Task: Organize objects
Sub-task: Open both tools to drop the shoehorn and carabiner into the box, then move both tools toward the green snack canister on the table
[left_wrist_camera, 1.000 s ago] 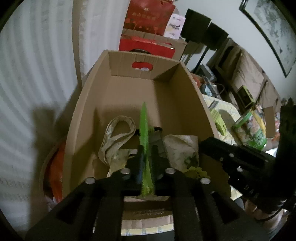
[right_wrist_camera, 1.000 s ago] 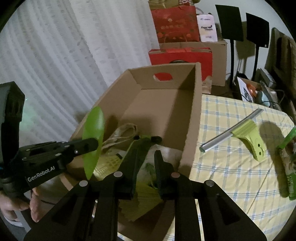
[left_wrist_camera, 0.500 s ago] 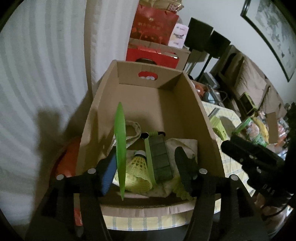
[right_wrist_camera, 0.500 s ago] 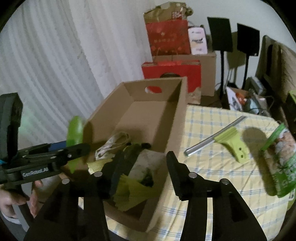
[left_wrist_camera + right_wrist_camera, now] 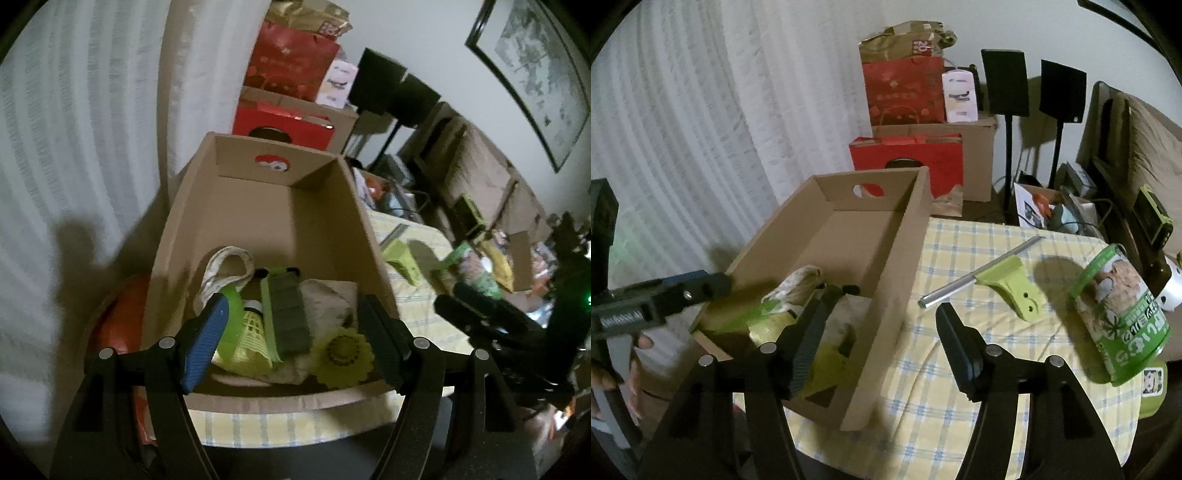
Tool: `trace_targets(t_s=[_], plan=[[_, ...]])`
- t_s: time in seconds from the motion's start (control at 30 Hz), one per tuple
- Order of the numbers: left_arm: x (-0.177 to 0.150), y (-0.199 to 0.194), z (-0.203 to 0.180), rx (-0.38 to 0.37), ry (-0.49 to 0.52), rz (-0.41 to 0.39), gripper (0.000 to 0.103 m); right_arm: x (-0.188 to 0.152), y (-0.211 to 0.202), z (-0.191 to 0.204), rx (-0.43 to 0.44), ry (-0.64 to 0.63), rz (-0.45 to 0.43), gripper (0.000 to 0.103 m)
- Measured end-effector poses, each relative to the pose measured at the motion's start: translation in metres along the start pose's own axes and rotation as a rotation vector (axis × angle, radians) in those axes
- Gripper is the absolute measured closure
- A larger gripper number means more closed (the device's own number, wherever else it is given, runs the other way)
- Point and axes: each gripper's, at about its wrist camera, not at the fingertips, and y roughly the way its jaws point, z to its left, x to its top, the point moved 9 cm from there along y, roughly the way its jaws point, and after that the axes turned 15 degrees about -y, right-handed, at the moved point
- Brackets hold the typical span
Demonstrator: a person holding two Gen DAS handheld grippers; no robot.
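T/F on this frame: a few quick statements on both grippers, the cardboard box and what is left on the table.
1. The left gripper is open and holds nothing. True.
2. The cardboard box is empty. False: it holds a yellow shuttlecock, a dark brush and a cloth bag, among other things.
3. The green squeegee lies on the checked tablecloth, outside the box. True.
4. The right gripper is shut on the green can. False: it is open and empty; the can lies apart on the tablecloth, to its right.
5. The box has a handle cutout in its far end wall. True.
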Motion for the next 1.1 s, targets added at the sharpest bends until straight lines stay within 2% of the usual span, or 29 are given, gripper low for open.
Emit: trace_targets(t_s=[0.13, 0.4, 0.5, 0.6, 0.77, 0.83, 1.0, 1.1], plan=[[0.004, -0.010, 0.000, 0.041, 0.011, -0.039, 0.022, -0.002, -0.004, -0.003, 0.013, 0.012, -0.008, 0.039], [-0.009, -0.010, -0.011, 0.073, 0.046, -0.061, 0.022, -0.005, -0.017, -0.009, -0.002, 0.009, -0.022, 0.037], [-0.016, -0.006, -0.021, 0.059, 0.053, -0.054, 0.020, -0.010, -0.024, -0.015, -0.024, 0.006, -0.022, 0.031], [-0.024, -0.001, -0.033, 0.043, 0.063, -0.046, 0.007, -0.013, -0.031, -0.025, -0.053, 0.003, -0.023, 0.030], [-0.035, 0.005, -0.058, 0.008, 0.076, -0.025, 0.005, -0.019, -0.042, -0.042, -0.083, 0.007, -0.018, 0.026], [-0.038, 0.008, -0.068, 0.004, 0.083, -0.027, 0.000, -0.022, -0.047, -0.050, -0.094, 0.014, -0.018, 0.024], [-0.051, 0.019, -0.092, -0.005, 0.120, 0.006, 0.000, -0.032, -0.058, -0.070, -0.126, 0.031, -0.014, 0.016], [-0.058, 0.025, -0.109, -0.003, 0.150, 0.008, 0.000, -0.038, -0.064, -0.084, -0.143, 0.043, -0.008, 0.014]])
